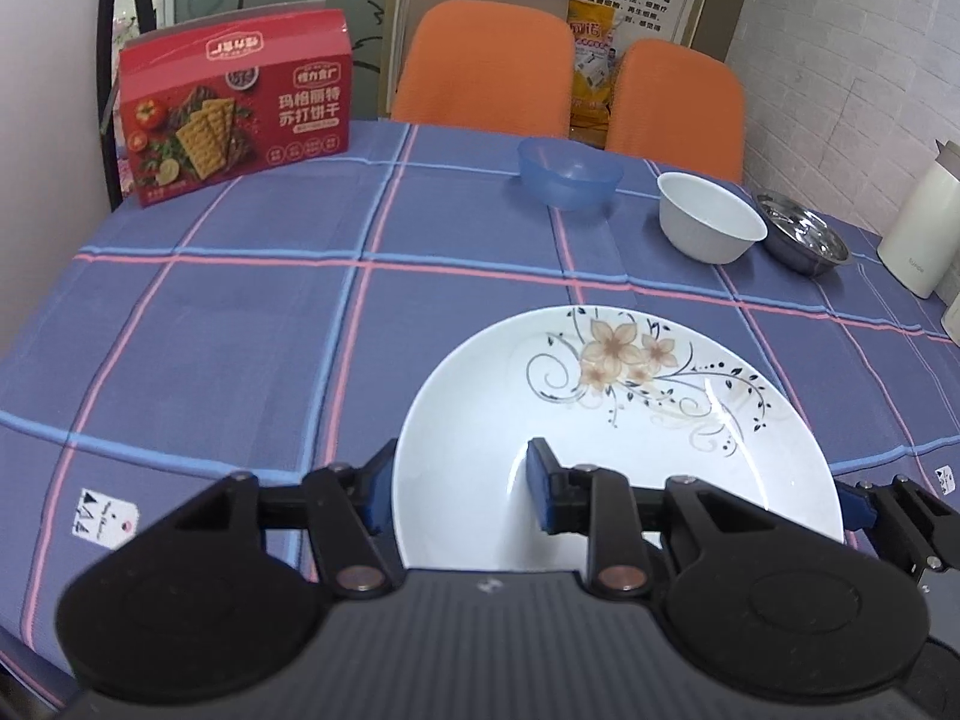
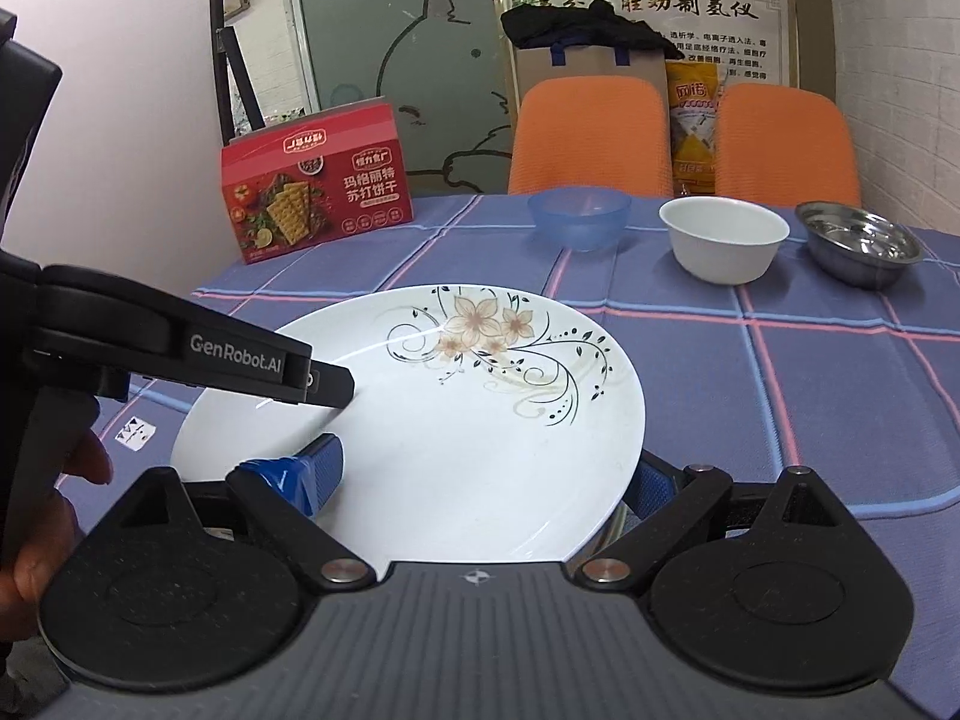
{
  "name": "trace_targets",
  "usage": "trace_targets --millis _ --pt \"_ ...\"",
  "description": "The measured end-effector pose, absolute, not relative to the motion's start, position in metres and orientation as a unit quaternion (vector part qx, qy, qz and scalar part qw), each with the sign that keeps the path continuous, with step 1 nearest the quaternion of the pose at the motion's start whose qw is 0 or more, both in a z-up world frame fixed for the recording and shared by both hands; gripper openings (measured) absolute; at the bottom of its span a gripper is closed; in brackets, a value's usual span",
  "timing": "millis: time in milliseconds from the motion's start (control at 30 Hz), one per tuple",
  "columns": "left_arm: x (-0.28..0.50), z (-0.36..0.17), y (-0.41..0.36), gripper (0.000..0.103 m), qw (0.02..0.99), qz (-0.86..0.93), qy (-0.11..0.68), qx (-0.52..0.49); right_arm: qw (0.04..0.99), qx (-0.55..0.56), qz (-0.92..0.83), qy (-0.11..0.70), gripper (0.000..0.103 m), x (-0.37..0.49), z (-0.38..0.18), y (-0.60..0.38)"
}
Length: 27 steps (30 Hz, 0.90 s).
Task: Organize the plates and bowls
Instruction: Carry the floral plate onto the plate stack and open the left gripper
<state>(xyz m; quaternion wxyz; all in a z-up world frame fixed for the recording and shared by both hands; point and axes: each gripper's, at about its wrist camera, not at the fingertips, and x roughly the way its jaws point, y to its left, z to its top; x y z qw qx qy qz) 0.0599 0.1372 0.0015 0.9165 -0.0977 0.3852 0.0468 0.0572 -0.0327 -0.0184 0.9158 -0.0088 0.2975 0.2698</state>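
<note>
A white plate [image 1: 618, 450] [image 2: 456, 450] with a flower print sits in front of both cameras, seemingly raised off the checked cloth. My left gripper [image 1: 459, 492] is shut on its left rim, one pad outside and one inside. In the right wrist view that gripper [image 2: 324, 384] comes in from the left. My right gripper [image 2: 486, 480] stands wide, straddling the plate's right rim, one pad over the plate and one outside it. Its finger [image 1: 864, 504] shows beside the rim. At the far side stand a blue bowl [image 1: 567, 174] [image 2: 579, 216], a white bowl [image 1: 708, 222] [image 2: 723, 237] and a steel bowl [image 1: 801, 237] [image 2: 858, 243].
A red cracker box [image 1: 234, 108] [image 2: 315, 186] stands at the table's far left. Two orange chairs [image 1: 480, 66] [image 2: 591, 138] are behind the table [image 1: 240, 330]. A cream jug [image 1: 918, 228] sits at the right edge. A hand [image 2: 60, 480] holds the left gripper.
</note>
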Motion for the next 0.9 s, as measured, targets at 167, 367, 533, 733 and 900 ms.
trace_targets --millis 167,367,533,733,900 --pt "0.058 -0.007 0.141 0.030 0.917 0.045 0.380 -0.109 0.917 -0.024 0.266 0.297 0.084 0.051 -0.023 -0.028" --pt "0.054 -0.010 0.154 0.030 0.917 0.034 0.372 -0.137 0.918 -0.036 0.264 0.294 0.082 0.048 -0.024 -0.026" --pt "0.052 -0.004 0.154 0.035 0.922 0.037 0.361 -0.134 0.927 -0.041 0.243 0.282 0.084 0.045 -0.022 -0.027" --pt "0.049 0.003 0.151 0.041 0.926 0.034 0.353 -0.131 0.924 -0.015 0.246 0.292 0.082 0.050 -0.022 -0.038" --pt "0.050 0.008 0.141 0.048 0.928 0.023 0.349 -0.126 0.934 -0.003 0.239 0.263 0.082 0.049 -0.010 -0.053"
